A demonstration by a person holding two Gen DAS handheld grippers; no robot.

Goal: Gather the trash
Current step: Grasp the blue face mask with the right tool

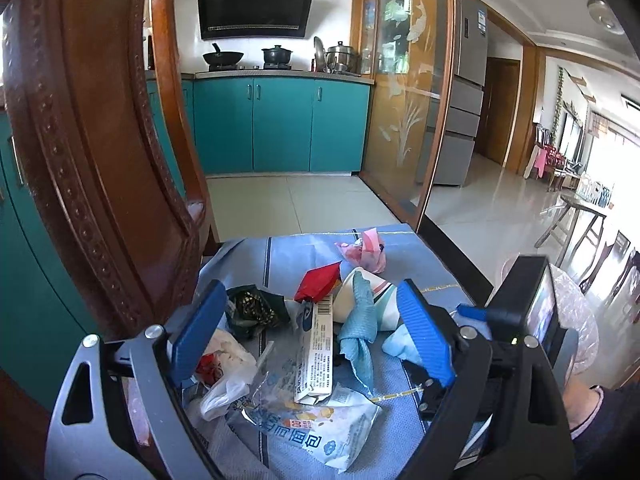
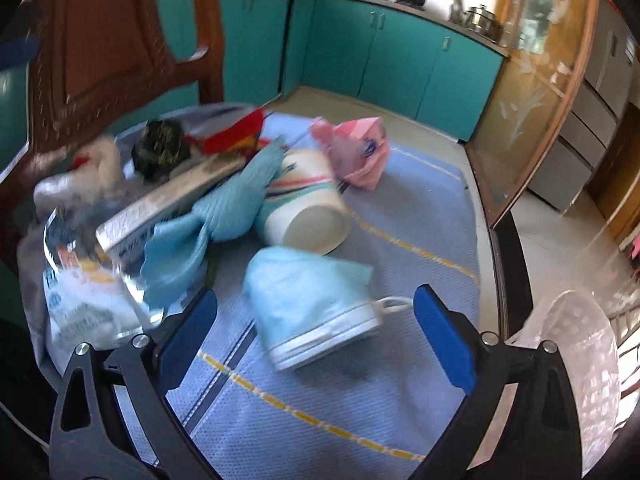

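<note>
A: Where does the trash lie?

B: All of it lies on the blue striped tablecloth (image 2: 360, 344), and I will place things by the paper cup (image 2: 304, 208), which lies on its side near the middle of the cloth. A light blue rag (image 2: 224, 208) is draped against the cup on the side toward the wooden chair (image 2: 100, 48). Beyond the rag a flattened carton (image 1: 316, 344) leans among the heap, with a red wrapper (image 1: 320, 280) and a dark crumpled wrapper (image 1: 252, 308) past it. A pink plastic bag (image 2: 356, 152) sits just beside the cup on its far side.

A: And nearer the cameras?

B: A light blue face mask (image 2: 312, 304) lies just in front of the cup, apart from it. A clear bread bag (image 1: 320, 424) with printed lettering lies flat under the carton's near end, and a white plastic bag (image 1: 224, 368) is crumpled beside it, toward the chair.

A: How are the grippers?

B: The left gripper (image 1: 312, 332) is spread wide over the heap; the carton and rag show between its blue pads (image 1: 200, 320), which touch nothing I can be sure of. The right gripper (image 2: 316, 332) is also spread wide, with the mask between its pads (image 2: 444, 344) but not touched by them. That view is blurred.

A: Anything else close by?

B: A clear plastic bin (image 2: 580, 360) stands off the table edge, on the right gripper's side.
</note>
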